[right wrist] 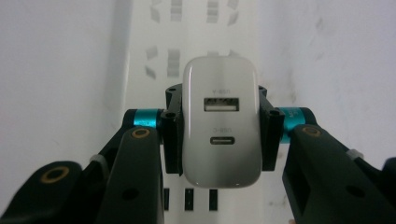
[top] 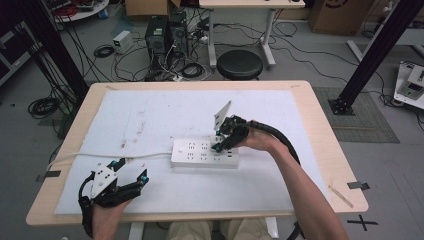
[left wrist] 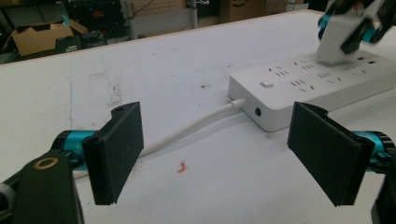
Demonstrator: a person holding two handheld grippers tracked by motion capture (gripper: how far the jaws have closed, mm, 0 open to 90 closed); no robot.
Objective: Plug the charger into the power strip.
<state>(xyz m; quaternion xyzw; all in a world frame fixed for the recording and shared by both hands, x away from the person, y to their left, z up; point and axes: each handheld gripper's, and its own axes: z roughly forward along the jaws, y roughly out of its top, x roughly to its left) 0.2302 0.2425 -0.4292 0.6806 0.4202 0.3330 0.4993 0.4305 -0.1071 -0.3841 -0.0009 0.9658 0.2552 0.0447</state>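
USB charger [right wrist: 219,126] clamped between right tongs [right wrist: 219,133], held over power strip [top: 205,153] at mid-counter [top: 320,150], contact uncertain. Left tongs [top: 131,171] spread wide, empty, near front-left corner.

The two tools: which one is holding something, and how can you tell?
The right tool, above the white power strip: it clamps a white USB charger. The left tool is open near the table's front edge, nothing between its jaws.

The power strip [top: 205,154] and its cord [left wrist: 187,133] are white, lying on a white mat [top: 150,120] over a pale wood table [top: 320,125]. Both grippers are black with teal accents, and the charger [right wrist: 219,121] looks white, perhaps faintly grey.
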